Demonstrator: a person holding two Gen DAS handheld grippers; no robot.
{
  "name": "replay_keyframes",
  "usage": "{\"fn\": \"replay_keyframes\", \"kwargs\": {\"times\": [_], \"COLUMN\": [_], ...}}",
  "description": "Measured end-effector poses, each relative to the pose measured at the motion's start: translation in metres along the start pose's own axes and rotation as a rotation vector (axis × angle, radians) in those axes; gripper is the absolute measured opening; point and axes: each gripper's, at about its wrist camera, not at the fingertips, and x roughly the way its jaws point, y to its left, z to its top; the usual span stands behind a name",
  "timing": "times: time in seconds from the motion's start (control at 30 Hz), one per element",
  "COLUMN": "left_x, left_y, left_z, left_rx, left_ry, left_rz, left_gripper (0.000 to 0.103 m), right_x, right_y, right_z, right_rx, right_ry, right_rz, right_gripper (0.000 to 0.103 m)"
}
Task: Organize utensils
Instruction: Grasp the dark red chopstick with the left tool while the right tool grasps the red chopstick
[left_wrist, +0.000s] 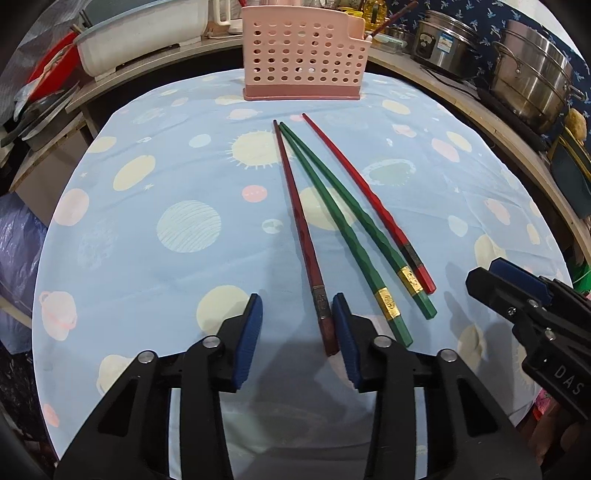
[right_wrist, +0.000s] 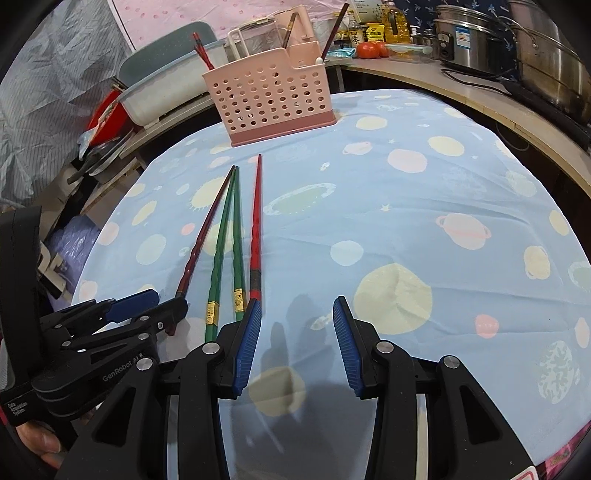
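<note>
Several chopsticks lie side by side on the blue planet-print cloth: a dark red chopstick (left_wrist: 301, 236), two green chopsticks (left_wrist: 343, 229) and a bright red chopstick (left_wrist: 369, 201). A pink perforated utensil holder (left_wrist: 304, 55) stands at the far edge, with a few chopsticks in it. My left gripper (left_wrist: 297, 317) is open, low over the cloth, with the dark red chopstick's thick end between its fingers beside the right pad. My right gripper (right_wrist: 297, 325) is open and empty, just right of the bright red chopstick (right_wrist: 255, 229). The holder (right_wrist: 271, 96) shows in the right wrist view too.
A white tub (left_wrist: 144, 33) and red items sit on a shelf at back left. Steel pots (left_wrist: 532, 81) and a cooker line the curved counter at right. Oil bottles and tomatoes (right_wrist: 371, 48) stand behind the holder. The cloth-covered table (right_wrist: 424, 206) drops off at left.
</note>
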Motion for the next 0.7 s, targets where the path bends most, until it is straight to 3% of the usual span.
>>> {"fn": "replay_keyframes", "kwargs": {"times": [0.17, 0.37, 0.7], "left_x": [0.000, 0.001, 0.001], "left_y": [0.007, 0.008, 0.008], "left_z": [0.001, 0.001, 0.001], "left_rx": [-0.016, -0.021, -0.017], "left_ry": [0.001, -0.001, -0.004], "left_rz": [-0.007, -0.016, -0.013], "left_gripper": [0.026, 0.026, 0.026], "right_x": [0.012, 0.028, 0.043], "right_y": [0.011, 0.021, 0.029], "right_z": [0.006, 0.013, 0.015], "right_rx": [-0.035, -0.064, -0.087], "right_ry": [0.007, 0.020, 0.042], "right_rz": [0.008, 0.012, 0.005], "right_gripper": [0.030, 0.021, 0.014]}}
